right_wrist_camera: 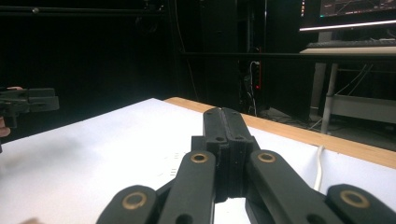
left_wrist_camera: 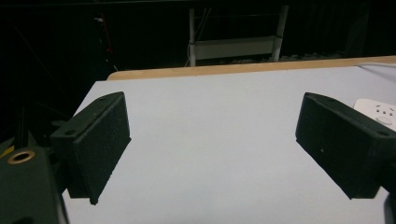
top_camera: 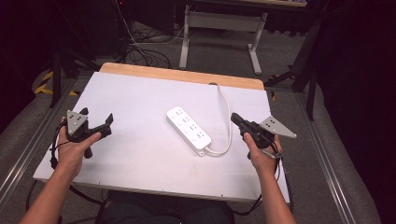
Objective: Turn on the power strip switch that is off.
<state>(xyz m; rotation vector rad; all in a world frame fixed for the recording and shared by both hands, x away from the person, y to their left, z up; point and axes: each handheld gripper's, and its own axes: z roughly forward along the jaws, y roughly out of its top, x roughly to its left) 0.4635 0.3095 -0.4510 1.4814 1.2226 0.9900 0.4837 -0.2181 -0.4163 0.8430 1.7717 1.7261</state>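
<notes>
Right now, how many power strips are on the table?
1. The white power strip lies diagonally near the middle of the white table, between the open left gripper and the shut right gripper, its cord looping toward the far edge.

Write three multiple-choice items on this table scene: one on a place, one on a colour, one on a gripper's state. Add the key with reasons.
1. Where does the power strip lie?
A. between the two grippers
B. on the floor
C. at the table's far left corner

2. What colour is its cable?
A. red
B. white
C. black

3. How do the right gripper jaws stand?
A. wide apart
B. closed on the cable
C. shut, holding nothing

Key: A, it rests mid-table between the hands; B, the cable matches the strip's white casing; C, the pads meet with nothing between them.
</notes>
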